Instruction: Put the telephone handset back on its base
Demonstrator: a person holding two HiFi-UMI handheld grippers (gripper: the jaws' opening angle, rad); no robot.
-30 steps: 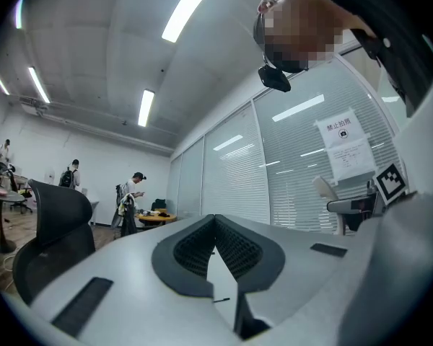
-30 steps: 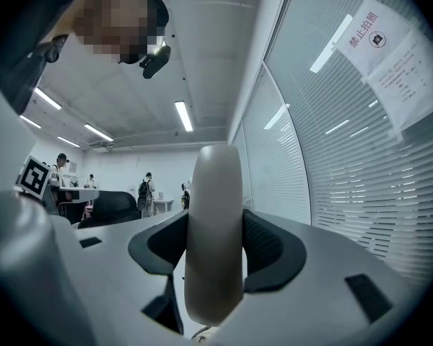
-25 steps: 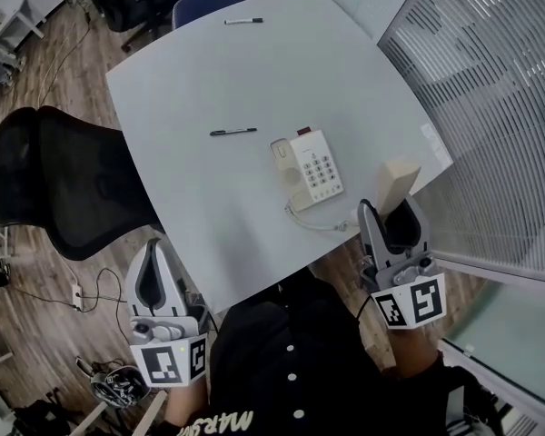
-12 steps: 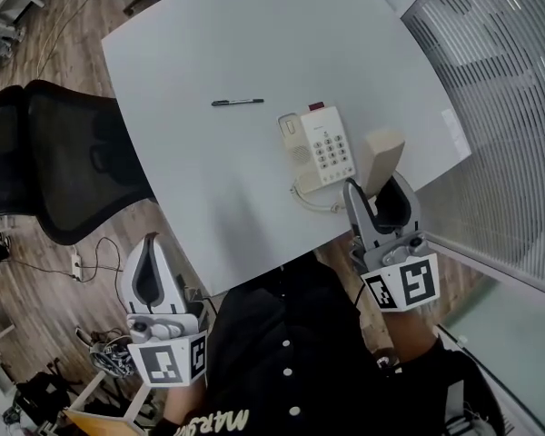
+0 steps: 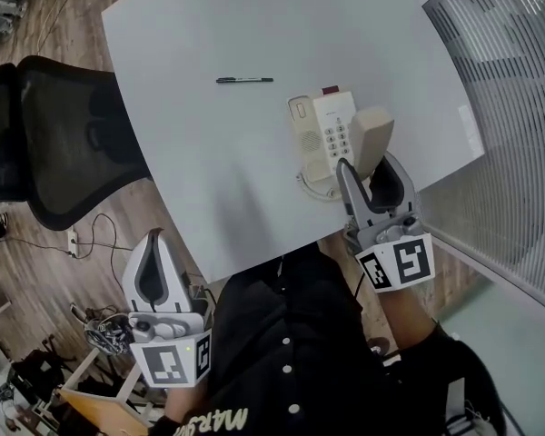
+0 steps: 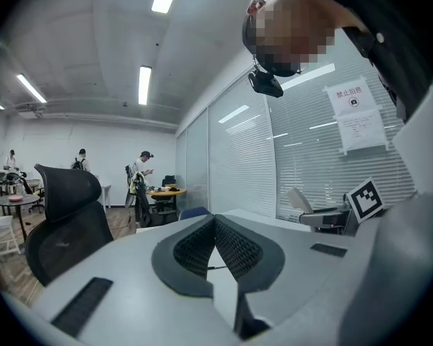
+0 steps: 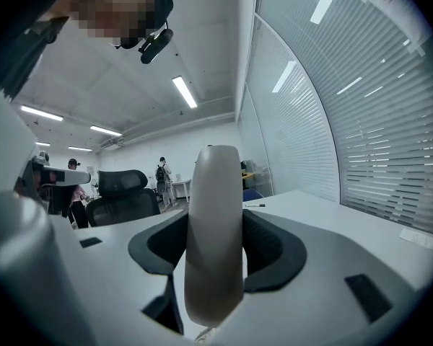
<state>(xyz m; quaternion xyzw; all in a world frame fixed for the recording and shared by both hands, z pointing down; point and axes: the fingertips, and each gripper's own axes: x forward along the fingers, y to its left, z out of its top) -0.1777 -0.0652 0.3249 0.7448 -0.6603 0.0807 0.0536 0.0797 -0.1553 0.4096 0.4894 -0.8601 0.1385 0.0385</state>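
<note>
The right tool [image 5: 367,165], carrying the handset [image 5: 371,138], has come in from beyond the right edge of the bench [image 5: 209,171] toward the base [image 5: 323,133]. A second ago the handset stood well apart from the base. Now it hangs just beside the base's right side, overlapping it in the head view.

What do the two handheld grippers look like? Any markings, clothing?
Left gripper and right gripper match: grey bodies, black-padded tongs. Each carries a white cube with black square markers. The person wears a black top with white buttons.
</note>
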